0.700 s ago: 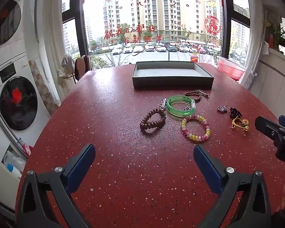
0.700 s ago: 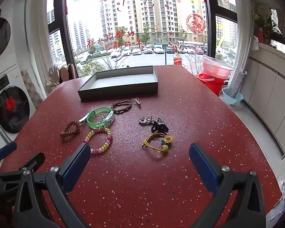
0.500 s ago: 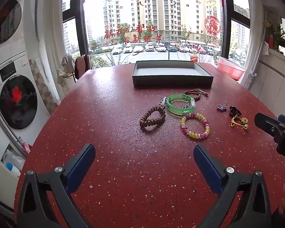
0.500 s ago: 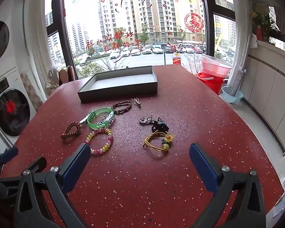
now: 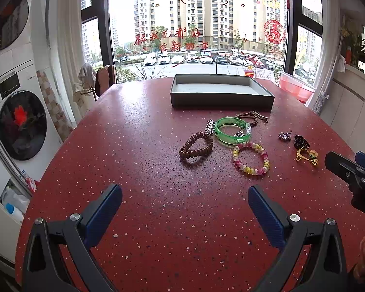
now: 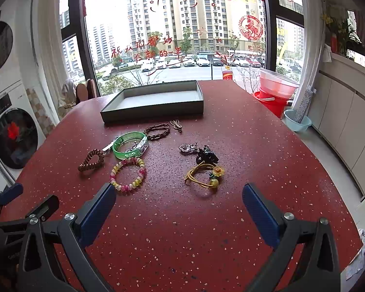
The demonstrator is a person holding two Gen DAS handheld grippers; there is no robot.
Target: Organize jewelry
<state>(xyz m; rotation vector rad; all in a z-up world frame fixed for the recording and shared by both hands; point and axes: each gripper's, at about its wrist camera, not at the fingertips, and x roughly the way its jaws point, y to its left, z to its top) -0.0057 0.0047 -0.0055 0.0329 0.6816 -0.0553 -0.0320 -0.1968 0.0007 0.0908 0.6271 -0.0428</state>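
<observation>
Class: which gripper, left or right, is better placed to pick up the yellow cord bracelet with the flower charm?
Right. The yellow cord bracelet with the flower charm lies just ahead between the open right gripper fingers; for the left gripper it sits far right.

A big round red table [image 5: 138, 146] with tiny white specks fills the room. Behind it is a tall window [image 6: 177, 31] with black frames and red paper stickers and writing on the glass. Bright daylight comes in. Outside stand tall buildings [image 5: 206, 12] and many parked cars [image 6: 194, 62]. On the left is a white washing machine [image 5: 19, 124] with a round dark door. On the right are white cabinets [image 6: 348, 126], a red bucket [image 6: 271, 99] with a pink tub on top, and a small blue bowl [image 6: 298, 121] on the floor.
</observation>
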